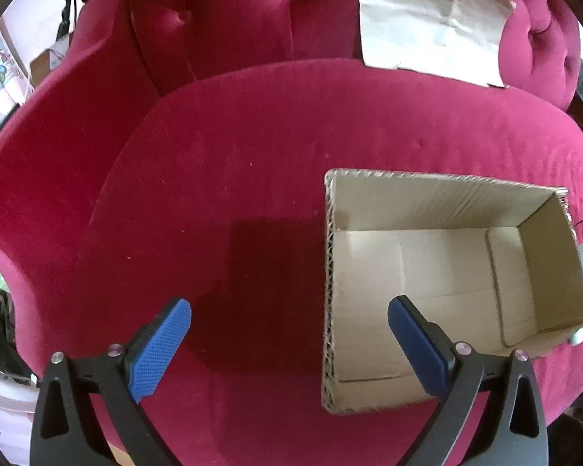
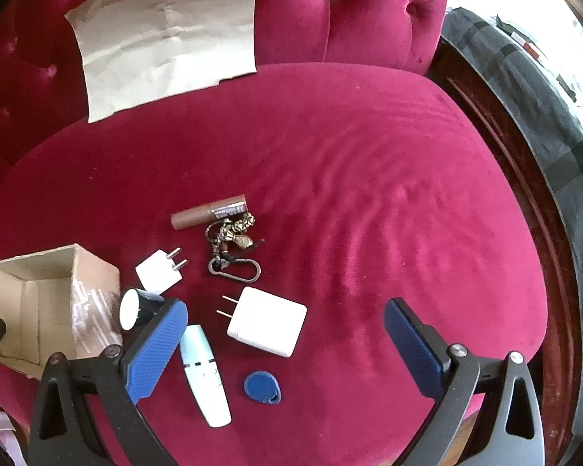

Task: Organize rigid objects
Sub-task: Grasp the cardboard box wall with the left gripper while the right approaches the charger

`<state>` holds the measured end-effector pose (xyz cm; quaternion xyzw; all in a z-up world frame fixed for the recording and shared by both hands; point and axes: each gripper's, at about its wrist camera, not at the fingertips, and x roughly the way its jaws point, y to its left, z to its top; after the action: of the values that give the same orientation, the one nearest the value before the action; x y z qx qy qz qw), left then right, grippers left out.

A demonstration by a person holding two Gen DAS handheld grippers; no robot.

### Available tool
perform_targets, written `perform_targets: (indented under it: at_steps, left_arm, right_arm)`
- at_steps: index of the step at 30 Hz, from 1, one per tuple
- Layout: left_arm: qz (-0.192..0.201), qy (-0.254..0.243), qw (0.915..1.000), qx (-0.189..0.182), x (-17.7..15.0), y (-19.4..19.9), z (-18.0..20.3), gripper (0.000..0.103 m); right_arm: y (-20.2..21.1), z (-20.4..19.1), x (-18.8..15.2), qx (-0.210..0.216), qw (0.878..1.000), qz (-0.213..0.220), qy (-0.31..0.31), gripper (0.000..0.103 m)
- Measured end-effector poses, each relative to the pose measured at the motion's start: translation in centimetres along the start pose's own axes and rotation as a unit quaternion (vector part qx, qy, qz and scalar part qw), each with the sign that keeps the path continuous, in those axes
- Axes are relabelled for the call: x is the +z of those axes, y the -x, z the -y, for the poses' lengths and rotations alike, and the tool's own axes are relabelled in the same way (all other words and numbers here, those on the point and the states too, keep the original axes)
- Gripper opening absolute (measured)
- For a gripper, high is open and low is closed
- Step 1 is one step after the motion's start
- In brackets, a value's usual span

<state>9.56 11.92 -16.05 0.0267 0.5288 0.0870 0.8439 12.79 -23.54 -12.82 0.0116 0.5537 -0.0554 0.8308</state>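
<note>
An open, empty cardboard box [image 1: 447, 272] rests on the red velvet sofa seat; the right wrist view shows the box [image 2: 50, 303] at its left. My left gripper [image 1: 289, 343] hangs open above the box's left wall, holding nothing. My right gripper [image 2: 285, 345] is open above a cluster of small items: a large white charger [image 2: 268, 326], a small white plug adapter [image 2: 159, 272], a white tube [image 2: 208, 376], a blue key fob [image 2: 262, 386], a brown tube [image 2: 210, 215], a keychain with carabiner [image 2: 233, 248] and a black-and-white cylinder [image 2: 134, 308].
A sheet of brown paper [image 2: 163, 35] leans on the tufted backrest [image 1: 233, 19]. The sofa's dark wooden edge [image 2: 524, 194] runs down the right, with a grey checked fabric [image 2: 555, 89] beyond. Bare cushion [image 2: 388, 194] lies right of the items.
</note>
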Motion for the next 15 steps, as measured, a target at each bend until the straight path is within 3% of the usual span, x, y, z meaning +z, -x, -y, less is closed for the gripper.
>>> perform_targets:
  at_steps: [8,11,15]
  left_arm:
    - [-0.017,0.009,0.9998,-0.003,-0.3,-1.8,-0.1,0.102]
    - [-0.02,0.012,0.9997,-0.007,-0.4,-2.0,0.0,0.096]
    - [-0.027,0.01,0.9996,-0.009,-0.3,-2.4,-0.3,0.076]
  right_arm:
    - [-2.9,-0.2,-0.2,0.0,1.0,-0.025,-0.004,0.103]
    - [-3.8,-0.3,-0.2,-0.004,0.999,-0.032,-0.007,0.103]
    - [-5.0,-0.7,-0.2,-0.006,0.999,-0.044,-0.007,0.103]
